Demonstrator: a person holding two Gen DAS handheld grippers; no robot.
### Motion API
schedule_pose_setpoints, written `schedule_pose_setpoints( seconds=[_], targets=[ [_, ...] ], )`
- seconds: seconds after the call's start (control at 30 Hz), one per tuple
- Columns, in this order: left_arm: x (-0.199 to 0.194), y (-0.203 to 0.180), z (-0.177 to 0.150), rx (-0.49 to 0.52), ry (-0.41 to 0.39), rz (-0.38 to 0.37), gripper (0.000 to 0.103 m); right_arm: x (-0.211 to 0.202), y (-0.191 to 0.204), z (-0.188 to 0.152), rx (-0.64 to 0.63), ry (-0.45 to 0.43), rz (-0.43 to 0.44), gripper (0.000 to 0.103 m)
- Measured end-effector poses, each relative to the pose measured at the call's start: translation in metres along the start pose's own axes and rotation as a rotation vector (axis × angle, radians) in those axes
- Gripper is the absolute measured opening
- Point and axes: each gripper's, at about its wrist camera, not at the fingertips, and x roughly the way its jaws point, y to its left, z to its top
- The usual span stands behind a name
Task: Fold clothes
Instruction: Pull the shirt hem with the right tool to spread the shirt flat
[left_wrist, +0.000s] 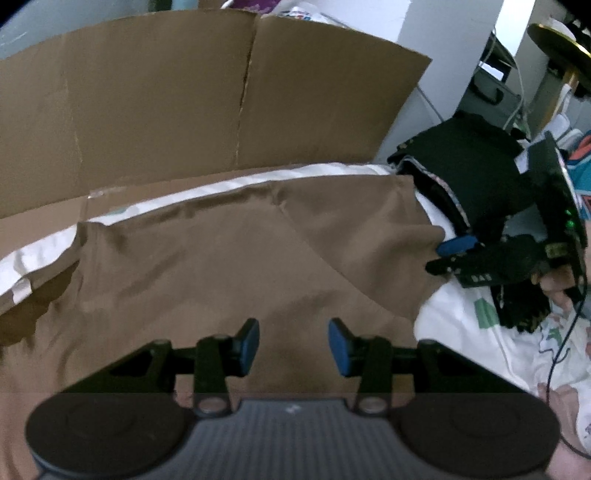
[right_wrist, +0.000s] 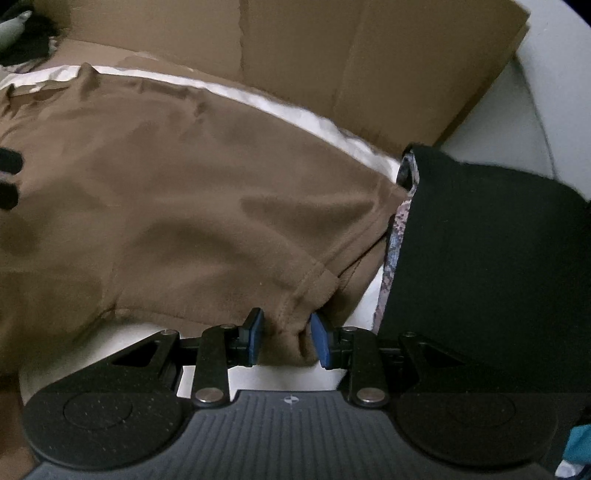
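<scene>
From the left wrist view, the brown garment (left_wrist: 229, 258) lies spread on a white sheet (left_wrist: 454, 325), in front of the cardboard (left_wrist: 184, 96); the left claw (left_wrist: 293, 347) hovers over its near part with jaws apart, holding nothing. At the garment's right edge sits the right claw (left_wrist: 448, 254), with a folded black garment (left_wrist: 476, 177) behind it. From the right wrist view, the right claw (right_wrist: 286, 339) has the brown garment's (right_wrist: 184, 206) hemmed corner bunched between its blue pads (right_wrist: 320, 341), pinching it. The black garment (right_wrist: 480, 266) lies just right of the brown one, a patterned edge between them.
</scene>
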Motion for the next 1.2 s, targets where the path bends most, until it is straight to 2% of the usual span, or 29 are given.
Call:
schedule_pose_setpoints(
  seconds=[0.27, 0.33, 0.4, 0.43, 0.73, 0.97, 1.1, 1.2],
  targets=[
    [0.002, 0.001, -0.007, -0.011, 0.022, -0.006, 0.045, -0.001, -0.006, 0.002, 0.039, 0.079, 0.028, 0.033],
    [0.003, 0.001, -0.008, -0.009, 0.026, -0.007, 0.045, -0.002, -0.006, -0.002, 0.028, 0.084, 0.034, 0.025],
    [0.004, 0.000, -0.009, -0.007, 0.029, -0.007, 0.045, -0.003, -0.006, -0.005, 0.017, 0.085, 0.032, 0.004],
    [0.004, 0.001, -0.009, -0.008, 0.029, -0.006, 0.045, -0.004, -0.006, -0.006, 0.012, 0.082, 0.028, 0.003],
    [0.005, -0.001, -0.010, -0.011, 0.028, -0.007, 0.045, -0.030, -0.011, -0.019, 0.007, 0.021, 0.016, 0.002],
    [0.009, -0.020, -0.009, 0.028, 0.034, -0.076, 0.045, -0.034, -0.002, -0.035, -0.027, 0.030, 0.017, 0.002],
    [0.011, -0.031, -0.009, 0.050, 0.038, -0.116, 0.046, -0.042, -0.001, -0.036, -0.037, 0.027, -0.007, 0.006],
    [0.013, -0.039, -0.008, 0.066, 0.041, -0.145, 0.054, -0.055, -0.001, -0.030, -0.019, -0.028, 0.014, 0.007]
  ],
)
